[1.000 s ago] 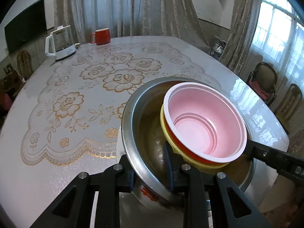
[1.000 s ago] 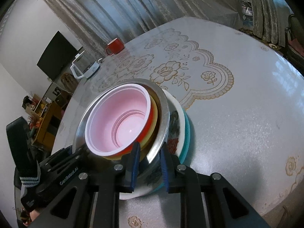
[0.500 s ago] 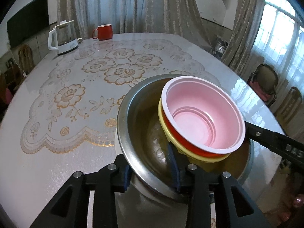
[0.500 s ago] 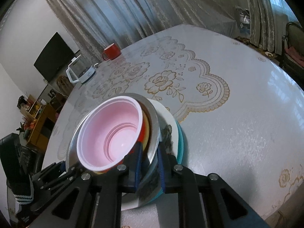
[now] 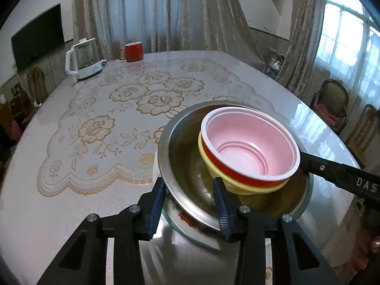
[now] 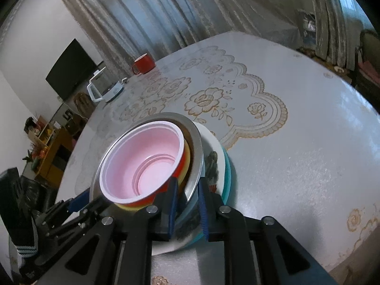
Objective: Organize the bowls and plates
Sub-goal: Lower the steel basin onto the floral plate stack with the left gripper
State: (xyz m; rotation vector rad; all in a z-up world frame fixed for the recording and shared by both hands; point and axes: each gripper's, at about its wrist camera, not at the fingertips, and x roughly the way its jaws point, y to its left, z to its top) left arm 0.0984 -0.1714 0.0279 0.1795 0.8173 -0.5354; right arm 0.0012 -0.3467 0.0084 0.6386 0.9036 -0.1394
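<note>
A nested stack is seen near the front edge of the round table (image 5: 71,213): a pink-lined bowl (image 5: 249,147) with a red outside sits in a yellow bowl (image 5: 213,166), both inside a wide steel bowl (image 5: 185,156), which rests on a white patterned plate (image 6: 213,161) and a teal plate (image 6: 228,166) beneath it. Compared with a second ago, the left gripper (image 5: 190,204) has been let out: its blue pads, which were closed on the near rim of the steel bowl, now stand apart on either side of that rim without pressing it, so this side is released, and its widening appears almost finished. The right gripper (image 6: 187,204) is still clenched on the opposite rim of the steel bowl, one pad inside and one outside; a slight easing of its jaws is under way, though the rim is seen gripped between them. The stack itself has hardly shifted on the table. It is judged that the steel bowl with its nested bowls has just been set down on the plates and that the placing step is being closed out; the right hold remains to be let go. A red mug (image 5: 133,51) and a glass kettle (image 5: 83,59) stand well apart at the far side.
</note>
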